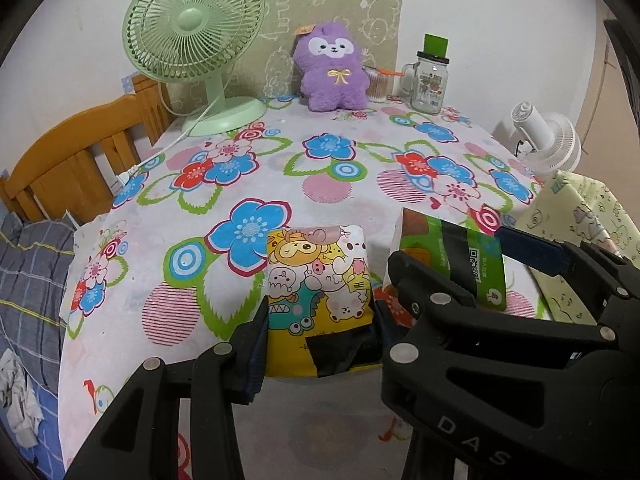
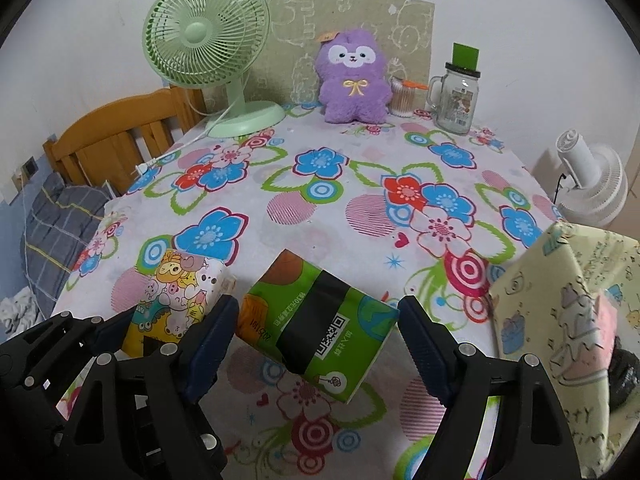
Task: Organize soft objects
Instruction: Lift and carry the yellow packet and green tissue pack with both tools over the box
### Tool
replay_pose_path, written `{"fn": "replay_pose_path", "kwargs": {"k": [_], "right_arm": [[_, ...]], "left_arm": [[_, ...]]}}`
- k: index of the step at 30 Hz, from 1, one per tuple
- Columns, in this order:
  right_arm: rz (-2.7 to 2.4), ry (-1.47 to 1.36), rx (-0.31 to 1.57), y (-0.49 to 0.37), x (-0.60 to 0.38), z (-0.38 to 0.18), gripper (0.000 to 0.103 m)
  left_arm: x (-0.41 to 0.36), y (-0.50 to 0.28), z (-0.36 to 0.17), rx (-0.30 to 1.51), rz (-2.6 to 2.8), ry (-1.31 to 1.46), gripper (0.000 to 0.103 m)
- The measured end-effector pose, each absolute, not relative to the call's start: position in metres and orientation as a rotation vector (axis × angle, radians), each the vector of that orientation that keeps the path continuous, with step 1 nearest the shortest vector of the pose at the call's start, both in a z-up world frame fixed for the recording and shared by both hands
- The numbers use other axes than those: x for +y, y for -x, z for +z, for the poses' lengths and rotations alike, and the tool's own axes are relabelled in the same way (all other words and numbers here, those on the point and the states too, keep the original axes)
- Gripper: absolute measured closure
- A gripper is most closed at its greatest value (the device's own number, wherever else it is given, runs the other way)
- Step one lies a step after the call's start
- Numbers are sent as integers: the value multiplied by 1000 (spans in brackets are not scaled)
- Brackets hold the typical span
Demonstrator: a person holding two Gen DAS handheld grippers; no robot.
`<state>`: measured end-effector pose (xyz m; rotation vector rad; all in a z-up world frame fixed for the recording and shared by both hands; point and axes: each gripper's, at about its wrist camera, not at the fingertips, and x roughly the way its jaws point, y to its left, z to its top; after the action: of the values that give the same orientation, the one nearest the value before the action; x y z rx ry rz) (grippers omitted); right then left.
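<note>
My left gripper [image 1: 320, 320] is shut on a yellow cartoon-print tissue pack [image 1: 316, 280], its pads pressing on both sides. That pack also shows at the lower left of the right wrist view [image 2: 176, 296]. Beside it, my right gripper [image 2: 318, 314] is shut on a green tissue pack [image 2: 316, 320] with a black band and a QR code. In the left wrist view the green pack [image 1: 448, 256] hangs tilted above the flowered tablecloth [image 1: 320, 184]. A purple plush toy [image 1: 332, 68] sits upright at the table's far edge.
At the back stand a green desk fan [image 1: 196, 40] with its cord, a cotton-swab cup [image 1: 377, 86] and a glass jar mug [image 1: 430, 80]. A pale yellow printed cloth item [image 2: 568, 312] lies at the right edge, with a white fan [image 2: 592, 180] behind it. A wooden bed frame [image 1: 68, 160] and plaid bedding are at the left.
</note>
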<state>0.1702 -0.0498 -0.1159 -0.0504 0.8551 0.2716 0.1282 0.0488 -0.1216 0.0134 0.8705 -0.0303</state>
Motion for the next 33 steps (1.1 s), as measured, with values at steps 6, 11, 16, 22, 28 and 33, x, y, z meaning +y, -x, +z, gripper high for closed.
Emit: {"fn": "replay_pose_path", "kwargs": {"k": [6,11,16,22,28,33], "right_arm": [[264,49,837,-156,-57,-107,20],[260,47,818,-145,-64,-99,20],[258,43,800,-134,-71,-90,20],[274,29,785,-123,-79,-78,21],[281,9,767,-114,-87,-66,21],[277,11,750,-107,-94,-55,21]], "left_arm": [[41,-115,-115,854,-36,-21,54],[35,-106,-108,835,-38,-29,54],[29,-96,-100,817,-39,-38,54],[20,-85,-89,799,-45,-44,54],[13,-76,-77,780,-39,-53,54],[6,-70,-68,765,-42,-49,54]]}}
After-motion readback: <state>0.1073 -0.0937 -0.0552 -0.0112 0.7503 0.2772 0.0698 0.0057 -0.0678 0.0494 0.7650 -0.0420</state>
